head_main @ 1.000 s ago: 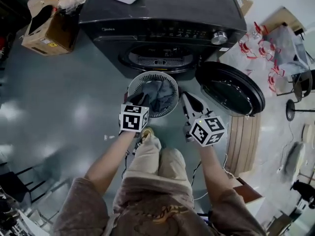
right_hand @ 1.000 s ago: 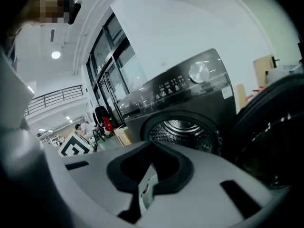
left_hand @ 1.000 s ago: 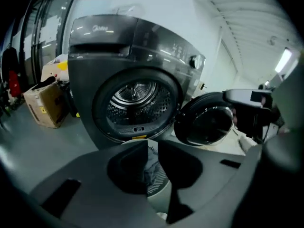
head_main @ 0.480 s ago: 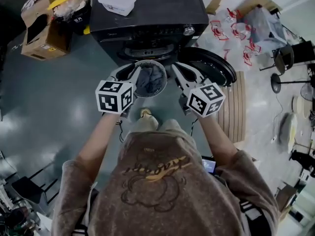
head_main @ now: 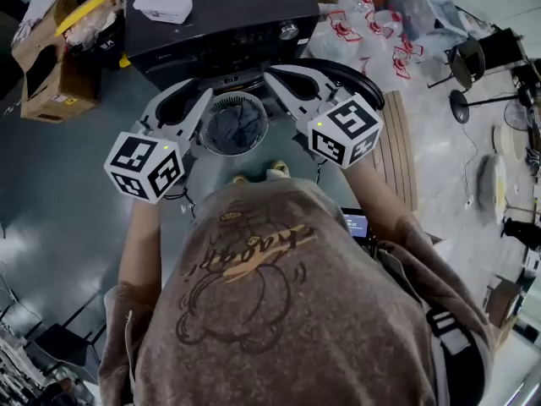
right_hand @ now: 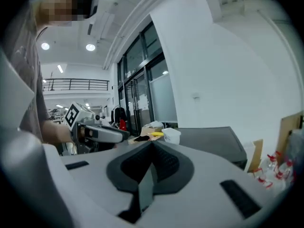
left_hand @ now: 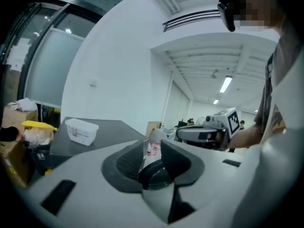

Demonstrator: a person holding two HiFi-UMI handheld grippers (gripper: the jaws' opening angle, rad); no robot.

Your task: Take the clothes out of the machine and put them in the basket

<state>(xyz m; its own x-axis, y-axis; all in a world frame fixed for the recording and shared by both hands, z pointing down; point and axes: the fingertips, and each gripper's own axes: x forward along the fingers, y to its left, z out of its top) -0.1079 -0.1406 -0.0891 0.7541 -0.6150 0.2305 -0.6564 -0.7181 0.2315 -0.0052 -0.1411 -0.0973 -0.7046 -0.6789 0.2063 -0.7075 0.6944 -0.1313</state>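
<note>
Clothes (head_main: 238, 128) in basket (head_main: 213, 111) between left claw (head_main: 205, 96), just opening, empty, and right claw (head_main: 270, 75).

Clothes (head_main: 237, 127) lie in the basket (head_main: 254, 101); machine (head_main: 221, 24) stands just behind.

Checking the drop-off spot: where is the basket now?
Head view, centre: the basket sits before the washing machine, between the left gripper and right gripper.
</note>
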